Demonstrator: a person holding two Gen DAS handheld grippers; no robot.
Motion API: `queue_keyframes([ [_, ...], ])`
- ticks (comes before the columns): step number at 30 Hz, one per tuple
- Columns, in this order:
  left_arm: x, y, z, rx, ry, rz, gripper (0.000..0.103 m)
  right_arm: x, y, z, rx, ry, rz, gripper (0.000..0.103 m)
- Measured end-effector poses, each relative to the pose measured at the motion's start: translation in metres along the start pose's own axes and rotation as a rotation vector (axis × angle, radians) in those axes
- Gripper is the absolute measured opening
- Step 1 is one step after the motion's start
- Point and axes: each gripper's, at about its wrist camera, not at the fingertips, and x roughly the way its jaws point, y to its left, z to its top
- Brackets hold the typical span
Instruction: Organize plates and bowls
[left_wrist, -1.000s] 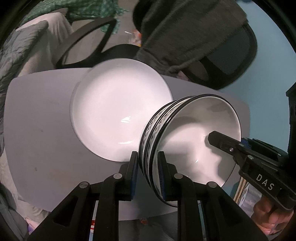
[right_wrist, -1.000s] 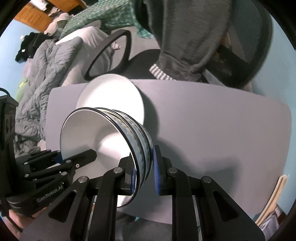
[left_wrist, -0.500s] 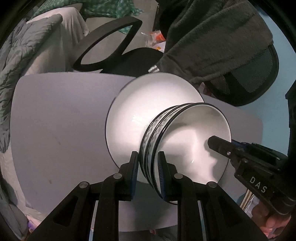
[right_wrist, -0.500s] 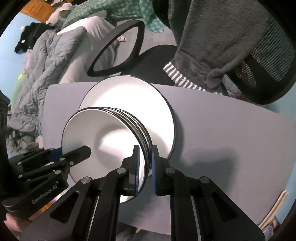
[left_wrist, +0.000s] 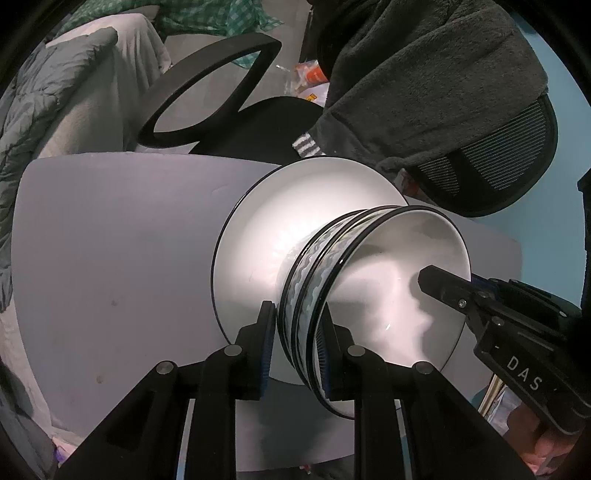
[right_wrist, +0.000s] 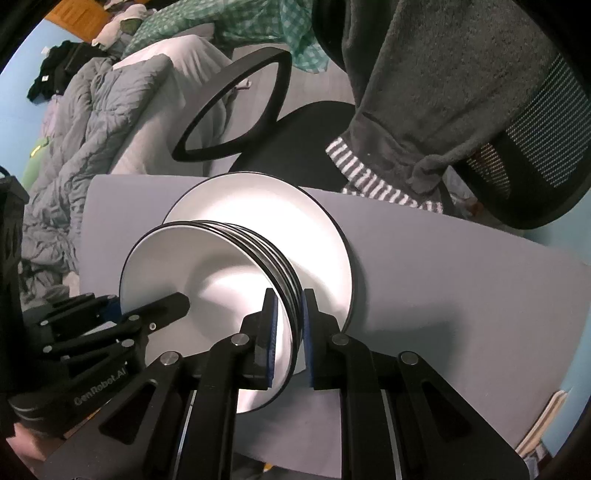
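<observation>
A stack of nested white bowls (left_wrist: 388, 280) with black rims and a blue wave band sits over the middle of a white black-rimmed plate (left_wrist: 266, 236) on the grey table (left_wrist: 110, 240). My left gripper (left_wrist: 297, 350) is shut on the stack's near rim. In the right wrist view the same bowl stack (right_wrist: 207, 288) rests over the plate (right_wrist: 317, 236), and my right gripper (right_wrist: 288, 332) is shut on its opposite rim. Each view also shows the other gripper's fingers reaching into the bowl. Whether the stack's base touches the plate is hidden.
A black office chair (right_wrist: 295, 147) with a dark grey garment (right_wrist: 443, 92) draped over its back stands behind the table. Grey bedding (right_wrist: 74, 147) lies to the left. The grey table (right_wrist: 461, 295) has bare surface right of the plate.
Both grippers carried the bowl stack across from beside the plate to over its middle and lowered it. The grips have not changed.
</observation>
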Motion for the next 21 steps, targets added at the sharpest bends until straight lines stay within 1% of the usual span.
queue_keyframes([
  [1,0.000,0.000,-0.001,-0.001,-0.005,-0.004,0.020,0.000,0.000,0.000,-0.002,-0.004,0.000,0.014],
  [3,-0.003,0.003,-0.003,-0.012,-0.023,0.001,0.026,0.002,-0.003,-0.002,0.010,-0.002,-0.013,0.016],
  [4,-0.005,0.004,-0.004,-0.014,-0.033,0.003,0.027,0.002,-0.004,-0.003,0.017,-0.006,-0.017,0.020],
  [5,-0.009,0.005,-0.006,-0.013,-0.050,0.013,0.030,0.001,-0.005,-0.004,0.025,-0.015,-0.028,0.027],
  [7,-0.019,0.006,-0.009,-0.001,-0.086,0.034,0.037,-0.003,-0.006,-0.006,0.027,-0.025,-0.046,0.032],
  [8,-0.024,0.006,-0.010,0.003,-0.102,0.040,0.038,-0.006,-0.007,-0.008,0.027,-0.037,-0.056,0.035],
  [9,-0.028,0.007,-0.010,0.006,-0.114,0.043,0.041,-0.010,-0.008,-0.010,0.028,-0.050,-0.065,0.042],
  [11,-0.041,0.007,-0.015,0.013,-0.145,0.043,0.045,-0.018,-0.009,-0.013,0.032,-0.071,-0.079,0.051],
  [12,-0.045,0.007,-0.015,0.019,-0.155,0.038,0.051,-0.025,-0.009,-0.016,0.031,-0.086,-0.091,0.052],
  [13,-0.053,0.006,-0.019,0.033,-0.174,0.026,0.054,-0.030,-0.009,-0.016,0.029,-0.095,-0.098,0.053],
  [17,-0.088,-0.004,-0.035,0.079,-0.248,-0.015,0.055,-0.065,-0.004,-0.026,0.006,-0.173,-0.131,0.056],
  [19,-0.101,-0.007,-0.038,0.085,-0.275,-0.033,0.060,-0.089,0.002,-0.031,-0.011,-0.227,-0.152,0.058],
  [21,-0.117,-0.011,-0.045,0.087,-0.309,-0.049,0.062,-0.109,0.006,-0.036,-0.018,-0.275,-0.160,0.063],
])
